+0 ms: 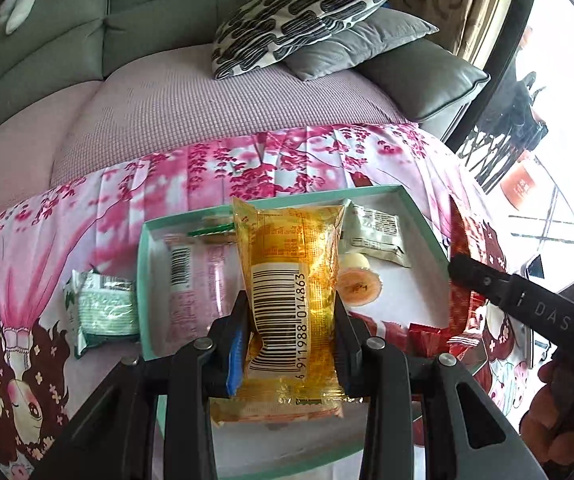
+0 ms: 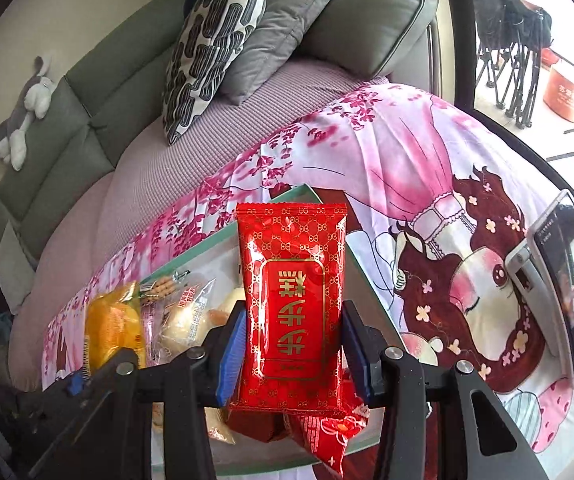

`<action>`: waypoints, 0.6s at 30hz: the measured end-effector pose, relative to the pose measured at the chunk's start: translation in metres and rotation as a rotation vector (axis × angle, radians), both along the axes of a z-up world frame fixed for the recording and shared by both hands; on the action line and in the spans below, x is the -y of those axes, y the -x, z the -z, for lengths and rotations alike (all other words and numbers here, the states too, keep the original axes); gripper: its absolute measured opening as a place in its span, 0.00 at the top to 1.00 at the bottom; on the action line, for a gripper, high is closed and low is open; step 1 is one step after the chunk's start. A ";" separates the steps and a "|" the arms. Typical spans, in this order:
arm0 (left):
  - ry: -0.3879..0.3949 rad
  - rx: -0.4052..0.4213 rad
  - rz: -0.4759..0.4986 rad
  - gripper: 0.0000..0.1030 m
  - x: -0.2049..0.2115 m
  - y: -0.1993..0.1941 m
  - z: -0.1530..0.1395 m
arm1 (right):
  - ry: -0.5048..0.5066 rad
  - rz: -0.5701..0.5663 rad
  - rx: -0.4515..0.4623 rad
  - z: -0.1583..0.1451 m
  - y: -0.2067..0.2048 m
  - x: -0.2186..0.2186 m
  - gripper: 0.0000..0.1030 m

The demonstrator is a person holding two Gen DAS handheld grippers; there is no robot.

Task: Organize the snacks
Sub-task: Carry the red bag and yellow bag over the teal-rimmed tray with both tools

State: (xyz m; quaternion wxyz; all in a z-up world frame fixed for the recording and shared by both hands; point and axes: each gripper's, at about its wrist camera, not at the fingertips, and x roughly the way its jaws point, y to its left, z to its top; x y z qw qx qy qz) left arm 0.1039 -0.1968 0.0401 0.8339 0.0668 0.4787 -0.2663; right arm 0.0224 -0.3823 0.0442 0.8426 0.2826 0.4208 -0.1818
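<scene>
While both hovered over teal tray (image 1: 423, 216): left gripper (image 1: 291, 336) clamped yellow snack packet (image 1: 287, 280); right gripper (image 2: 293, 344) clamped red snack packet (image 2: 291, 300); green packet (image 1: 103, 308) beside tray.

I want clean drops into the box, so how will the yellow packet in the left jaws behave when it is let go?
The yellow packet looks floppy: its film dents where the left gripper pinches it. The glossy wrapper is probably slippery. It seems light, standing up past the jaws without drooping, so it may land unevenly among the snacks in the teal box.
</scene>
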 end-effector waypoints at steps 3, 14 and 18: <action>-0.006 -0.003 0.003 0.64 0.010 -0.001 0.001 | -0.012 -0.019 0.012 0.006 -0.006 0.000 0.54; -0.034 -0.002 0.004 0.64 0.023 -0.006 0.007 | -0.007 -0.048 -0.003 0.018 -0.020 0.000 0.54; -0.035 -0.005 0.000 0.63 0.024 -0.007 0.007 | -0.001 -0.049 -0.006 0.018 -0.021 0.000 0.53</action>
